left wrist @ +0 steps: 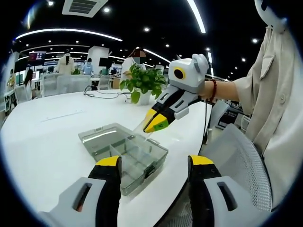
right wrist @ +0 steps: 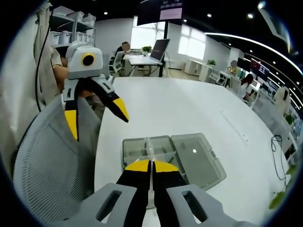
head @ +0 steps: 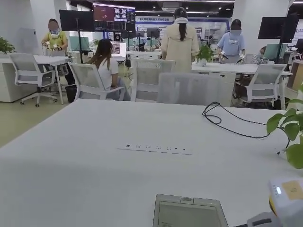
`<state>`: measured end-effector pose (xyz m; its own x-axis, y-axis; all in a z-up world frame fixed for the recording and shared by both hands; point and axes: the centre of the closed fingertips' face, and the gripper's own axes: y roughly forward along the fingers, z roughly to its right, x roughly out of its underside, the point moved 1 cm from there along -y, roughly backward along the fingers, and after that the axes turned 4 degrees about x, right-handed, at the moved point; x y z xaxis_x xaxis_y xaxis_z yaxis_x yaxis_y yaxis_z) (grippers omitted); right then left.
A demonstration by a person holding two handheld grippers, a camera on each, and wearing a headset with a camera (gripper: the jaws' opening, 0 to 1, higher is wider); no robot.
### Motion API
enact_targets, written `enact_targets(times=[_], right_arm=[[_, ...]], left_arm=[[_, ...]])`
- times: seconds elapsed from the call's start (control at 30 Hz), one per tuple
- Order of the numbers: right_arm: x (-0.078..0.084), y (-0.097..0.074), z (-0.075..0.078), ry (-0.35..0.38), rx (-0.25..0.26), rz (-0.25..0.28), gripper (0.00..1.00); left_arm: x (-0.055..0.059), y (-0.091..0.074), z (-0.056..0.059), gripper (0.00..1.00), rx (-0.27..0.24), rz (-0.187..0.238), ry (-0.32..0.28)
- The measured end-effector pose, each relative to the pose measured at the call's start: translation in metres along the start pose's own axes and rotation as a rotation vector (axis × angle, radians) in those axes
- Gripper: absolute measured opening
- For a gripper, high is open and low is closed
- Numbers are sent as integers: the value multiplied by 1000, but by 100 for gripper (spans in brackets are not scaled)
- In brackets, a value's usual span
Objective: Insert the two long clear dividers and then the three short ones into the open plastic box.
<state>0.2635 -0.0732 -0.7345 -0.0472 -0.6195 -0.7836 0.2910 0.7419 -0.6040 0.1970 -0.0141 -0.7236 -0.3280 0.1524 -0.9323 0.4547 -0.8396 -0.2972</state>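
My right gripper (right wrist: 152,166), low centre in its own view, is clenched on what looks like a thin clear divider (left wrist: 143,130). It is poised over the open plastic box (right wrist: 142,150), I judge to line the divider up with a slot. My left gripper (left wrist: 155,161) is released, jaws wide at the bottom of its view and framing the box, likely ready to steady it. The box lies near the edge of a white table (right wrist: 189,109). Beyond is an open office with mesh chairs, a potted plant (left wrist: 144,82) and people.
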Motion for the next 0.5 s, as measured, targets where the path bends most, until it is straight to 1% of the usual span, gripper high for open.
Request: enact_targets(times=[0.1, 0.3, 0.5], right_arm=[[6, 3, 3, 13, 3, -14, 2], [16, 9, 5, 31, 4, -38, 2], [22, 12, 8, 55, 2, -47, 2]], left_arm=[[1, 1, -3, 66, -17, -2, -1], [2, 2, -6, 72, -30, 6, -21], [1, 3, -7, 73, -32, 13, -32]])
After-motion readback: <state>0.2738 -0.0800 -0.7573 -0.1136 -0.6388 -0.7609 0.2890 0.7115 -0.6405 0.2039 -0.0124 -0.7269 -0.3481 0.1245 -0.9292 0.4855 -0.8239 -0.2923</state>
